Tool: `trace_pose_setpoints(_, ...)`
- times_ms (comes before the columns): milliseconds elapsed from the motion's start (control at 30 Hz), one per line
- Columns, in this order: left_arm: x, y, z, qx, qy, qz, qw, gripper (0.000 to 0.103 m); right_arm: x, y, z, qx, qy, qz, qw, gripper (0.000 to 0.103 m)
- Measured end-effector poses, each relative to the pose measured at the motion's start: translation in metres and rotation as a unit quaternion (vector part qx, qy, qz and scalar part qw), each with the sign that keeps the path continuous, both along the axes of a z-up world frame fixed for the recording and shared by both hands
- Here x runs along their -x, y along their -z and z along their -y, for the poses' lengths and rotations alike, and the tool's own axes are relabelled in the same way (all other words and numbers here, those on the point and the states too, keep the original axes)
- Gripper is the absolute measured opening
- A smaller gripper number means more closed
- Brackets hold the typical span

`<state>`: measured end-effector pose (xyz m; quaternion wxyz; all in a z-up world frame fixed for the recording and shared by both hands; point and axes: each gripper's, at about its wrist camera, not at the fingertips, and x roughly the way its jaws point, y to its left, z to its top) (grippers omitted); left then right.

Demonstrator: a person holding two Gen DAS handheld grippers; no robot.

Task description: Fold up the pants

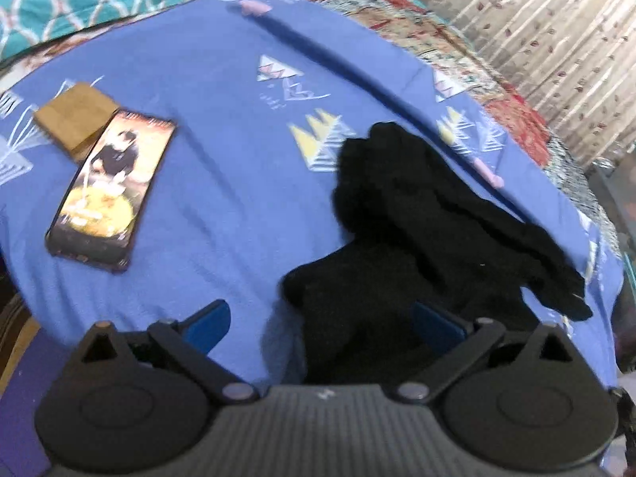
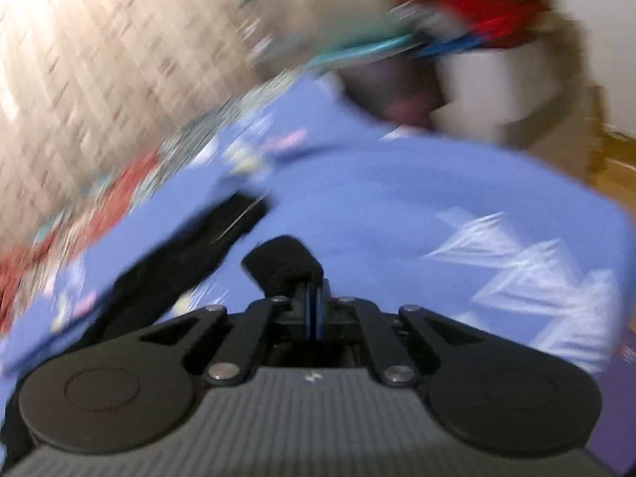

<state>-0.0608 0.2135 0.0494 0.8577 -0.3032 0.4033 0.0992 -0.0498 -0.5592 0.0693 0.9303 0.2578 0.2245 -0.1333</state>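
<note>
Black pants lie crumpled on a blue patterned bedsheet, right of centre in the left wrist view. My left gripper stands open just above the near part of the pants, blue pads wide apart, and black cloth lies between them without being pressed. The right wrist view is blurred. There my right gripper is shut, its blue pads together on a fold of the black pants. More of the black pants trails off to the left over the bedsheet.
A phone with a lit picture and a brown cardboard box lie on the sheet at the left. A teal patterned pillow and a floral quilt lie beyond. A curtain hangs at the right. White container stands past the bed.
</note>
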Motion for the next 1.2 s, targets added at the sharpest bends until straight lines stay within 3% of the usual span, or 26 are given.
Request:
trace_pose_setpoints(100,0.001,0.013,-0.003,0.022,-0.017,-0.018,0.9995,0.102,0.026,0.019,0.029,-0.026,0.084,-0.023,0.996,0.008)
trace_pose_setpoints(133,0.001,0.017,-0.003,0.029,-0.018,-0.021,0.9992,0.102,0.031,0.031,0.036,-0.039,0.12,-0.045,0.991,0.014)
trace_pose_setpoints(200,0.001,0.022,-0.002,0.044,-0.017,-0.024,0.9986,0.102,0.045,0.048,0.042,-0.059,0.186,-0.08,0.977,0.015)
trace_pose_setpoints(267,0.001,0.022,-0.002,0.049,-0.015,-0.022,0.9984,0.102,0.067,0.051,0.041,-0.084,0.231,-0.048,0.968,0.015)
trace_pose_setpoints(367,-0.001,0.023,-0.005,0.055,-0.01,-0.019,0.9982,0.102,0.082,0.034,0.027,-0.054,0.269,-0.002,0.962,0.015)
trace_pose_setpoints(467,-0.011,0.023,-0.009,0.058,-0.007,-0.016,0.9982,0.102,0.064,0.007,0.0,-0.016,0.214,0.029,0.976,0.019)
trace_pose_setpoints(533,-0.024,0.019,-0.012,0.044,-0.001,-0.007,0.999,0.102,0.041,-0.008,-0.022,0.0,0.154,0.039,0.987,0.033)
trace_pose_setpoints(633,-0.052,0.018,-0.014,0.011,0.016,0.006,0.9998,0.098,0.004,-0.018,-0.069,-0.01,0.051,0.04,0.998,0.037)
trace_pose_setpoints(700,-0.074,0.028,-0.014,0.004,0.042,-0.007,0.9991,0.083,-0.026,-0.015,-0.106,-0.037,-0.027,0.03,0.999,0.037)
trace_pose_setpoints(767,-0.09,0.045,-0.014,0.019,0.058,-0.047,0.9971,0.069,-0.059,-0.01,-0.154,-0.063,-0.121,0.013,0.991,0.037)
trace_pose_setpoints(833,-0.089,0.055,-0.013,0.043,0.068,-0.047,0.9957,0.071,-0.089,-0.01,-0.198,-0.085,-0.208,-0.006,0.974,0.037)
trace_pose_setpoints(900,-0.08,0.055,-0.009,0.034,0.075,-0.035,0.996,0.078,-0.123,-0.015,-0.241,-0.096,-0.287,-0.024,0.953,0.037)
trace_pose_setpoints(1067,-0.053,0.058,0.02,-0.02,0.096,-0.024,0.9949,0.091,-0.182,-0.046,-0.399,-0.034,-0.493,-0.044,0.868,0.041)
trace_pose_setpoints(1133,-0.045,0.057,0.038,-0.066,0.111,-0.015,0.9915,0.086,-0.204,-0.052,-0.466,0.002,-0.553,-0.042,0.832,0.055)
trace_pose_setpoints(1200,-0.038,0.057,0.055,-0.093,0.122,-0.004,0.9881,0.06,-0.222,-0.044,-0.521,0.055,-0.584,-0.048,0.809,0.057)
